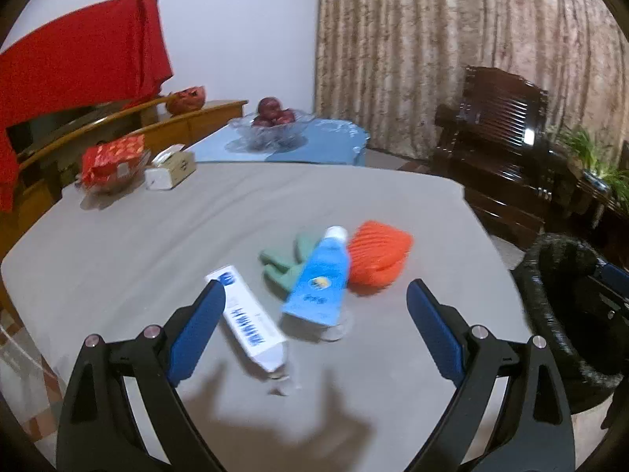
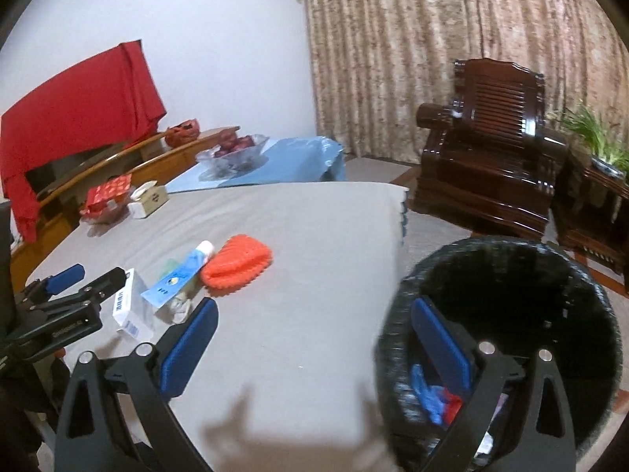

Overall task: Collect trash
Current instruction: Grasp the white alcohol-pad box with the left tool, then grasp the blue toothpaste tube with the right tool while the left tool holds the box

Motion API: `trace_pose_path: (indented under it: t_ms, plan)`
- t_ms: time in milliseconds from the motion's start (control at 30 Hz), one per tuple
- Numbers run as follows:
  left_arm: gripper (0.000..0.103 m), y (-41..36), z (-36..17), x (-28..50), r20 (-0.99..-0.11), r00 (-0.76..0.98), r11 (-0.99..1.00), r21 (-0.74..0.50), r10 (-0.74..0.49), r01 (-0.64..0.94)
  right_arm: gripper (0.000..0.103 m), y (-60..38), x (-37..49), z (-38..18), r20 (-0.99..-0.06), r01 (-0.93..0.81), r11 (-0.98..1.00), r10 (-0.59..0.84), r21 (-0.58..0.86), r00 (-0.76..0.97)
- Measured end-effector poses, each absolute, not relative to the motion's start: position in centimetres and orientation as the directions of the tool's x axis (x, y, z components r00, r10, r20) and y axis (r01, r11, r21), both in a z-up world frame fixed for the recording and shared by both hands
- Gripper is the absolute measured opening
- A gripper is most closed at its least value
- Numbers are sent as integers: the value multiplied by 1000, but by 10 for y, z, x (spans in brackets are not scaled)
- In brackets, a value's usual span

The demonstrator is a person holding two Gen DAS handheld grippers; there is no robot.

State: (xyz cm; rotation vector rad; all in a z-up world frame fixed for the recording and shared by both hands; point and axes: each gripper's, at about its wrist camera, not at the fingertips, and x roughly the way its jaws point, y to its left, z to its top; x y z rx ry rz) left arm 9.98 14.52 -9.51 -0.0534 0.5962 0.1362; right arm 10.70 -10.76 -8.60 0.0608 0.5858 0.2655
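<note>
Seen from the left wrist, the left gripper [image 1: 314, 306] hangs with jaws spread wide and empty over a grey-covered table [image 1: 157, 236], a white carton [image 1: 247, 318] lying just inside its left finger and a blue tube [image 1: 320, 277] near centre, resting across a green scrap [image 1: 283, 263] and touching an orange ribbed pouch [image 1: 377, 255] on the far right. The carton looks light and stiff, best pinched across its narrow sides; the tube looks soft and likely slick, safer taken at mid-body. From the right wrist, the right gripper [image 2: 314, 338] is likewise wide and empty at the table's near right edge, its right finger over a black woven bin [image 2: 397, 338] on the right that already holds blue and red scraps [image 2: 432, 397].
</note>
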Motion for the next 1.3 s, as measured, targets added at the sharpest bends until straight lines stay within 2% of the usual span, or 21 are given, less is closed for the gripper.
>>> trace_pose_path:
  t_ms: [467, 767, 867, 933, 1067, 1100, 1200, 1300]
  plan:
    - [90, 188, -146, 124, -636, 757, 976, -23, 154, -218, 97, -62, 129, -113, -591, -268, 957, 279, 109, 756]
    - [77, 206, -166, 142, -671, 729, 972, -53, 136, -229, 97, -49, 135, -119, -610, -274, 957, 273, 94, 744]
    - [66, 213, -171, 142, -680, 724, 974, -69, 114, -217, 97, -44, 138, -121, -615, -279, 956, 274, 91, 739]
    - [53, 215, -174, 142, -688, 720, 975, -80, 97, -208, 97, -37, 139, -122, -619, -287, 954, 279, 90, 734]
    - [42, 224, -175, 140, -690, 719, 975, -99, 77, -199, 97, -23, 143, -122, -619, -310, 946, 300, 95, 726]
    - [35, 226, -175, 139, -690, 720, 975, -104, 73, -198, 97, -20, 144, -122, -619, -314, 944, 305, 98, 724]
    - [29, 235, -171, 136, -683, 727, 975, -104, 74, -197, 96, -8, 148, -120, -617, -325, 938, 329, 123, 715]
    - [29, 243, -166, 133, -676, 731, 975, -91, 89, -203, 94, 4, 154, -119, -613, -335, 930, 354, 151, 706]
